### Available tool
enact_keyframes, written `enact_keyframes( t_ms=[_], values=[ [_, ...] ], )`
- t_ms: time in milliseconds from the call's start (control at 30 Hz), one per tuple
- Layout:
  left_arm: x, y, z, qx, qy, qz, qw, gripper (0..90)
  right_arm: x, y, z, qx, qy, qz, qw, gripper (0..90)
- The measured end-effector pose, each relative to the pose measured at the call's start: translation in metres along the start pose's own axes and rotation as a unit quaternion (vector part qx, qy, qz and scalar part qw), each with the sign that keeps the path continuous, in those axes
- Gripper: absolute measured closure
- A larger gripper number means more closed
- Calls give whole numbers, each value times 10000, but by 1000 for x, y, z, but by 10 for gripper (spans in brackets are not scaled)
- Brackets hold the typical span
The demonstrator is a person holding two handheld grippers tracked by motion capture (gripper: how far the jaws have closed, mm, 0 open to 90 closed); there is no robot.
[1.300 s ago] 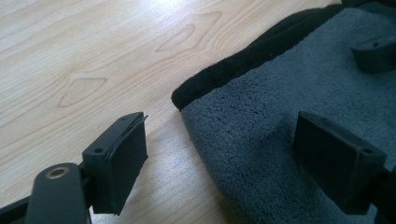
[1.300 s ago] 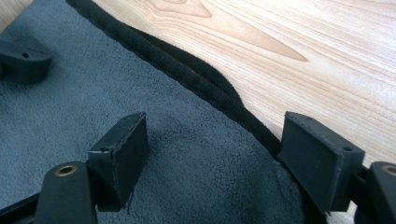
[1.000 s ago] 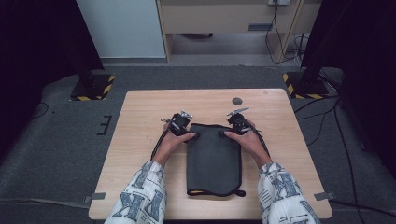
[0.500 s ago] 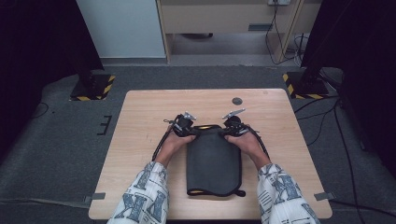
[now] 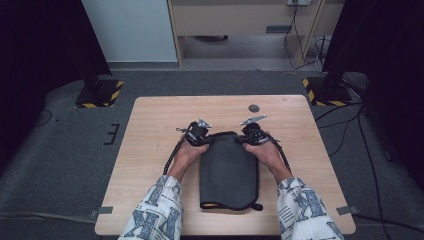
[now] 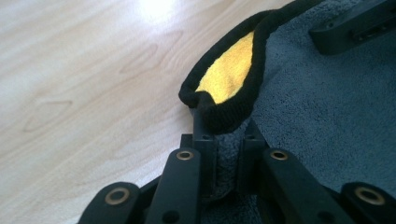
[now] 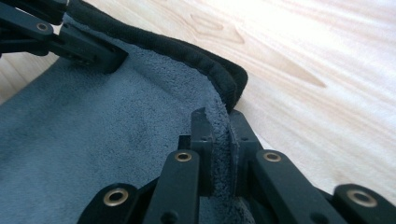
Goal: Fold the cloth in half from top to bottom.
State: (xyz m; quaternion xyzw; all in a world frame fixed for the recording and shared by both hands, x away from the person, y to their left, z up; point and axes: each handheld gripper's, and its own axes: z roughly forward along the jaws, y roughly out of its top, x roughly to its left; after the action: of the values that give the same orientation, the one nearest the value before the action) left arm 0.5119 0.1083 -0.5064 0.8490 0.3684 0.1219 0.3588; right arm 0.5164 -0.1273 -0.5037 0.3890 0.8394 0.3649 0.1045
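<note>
With both grippers' jaws pinched on the far corners of the soft, limp grey microfibre cloth with black piping (image 5: 229, 170), I expect sagging.

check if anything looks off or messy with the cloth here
Nothing damaged or spilled. The grey cloth lies folded on the table; at the corner pinched by the left gripper its edge curls over, showing the yellow underside. The right gripper pinches the other far corner.

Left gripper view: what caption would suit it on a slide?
The left gripper pinches a corner of a grey cloth, its black hem folded back to show yellow, on a wooden table.
</note>
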Motion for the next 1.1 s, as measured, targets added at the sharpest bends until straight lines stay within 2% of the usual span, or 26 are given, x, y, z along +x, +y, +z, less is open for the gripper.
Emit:
enact_keyframes(
  t_ms=[467, 867, 1100],
  values=[
    [-9, 23, -27, -345, 187, 89, 9992, 827, 3, 19, -35, -398, -57, -141, 9991, 839],
    [-12, 34, -38, -489, 245, 155, 9984, 828, 5, 27, -48, -562, -138, -169, 9982, 838],
    [-5, 41, -48, -631, 302, 139, 9975, 827, 8, 41, -56, -707, -152, -223, 9971, 838]
  ],
)
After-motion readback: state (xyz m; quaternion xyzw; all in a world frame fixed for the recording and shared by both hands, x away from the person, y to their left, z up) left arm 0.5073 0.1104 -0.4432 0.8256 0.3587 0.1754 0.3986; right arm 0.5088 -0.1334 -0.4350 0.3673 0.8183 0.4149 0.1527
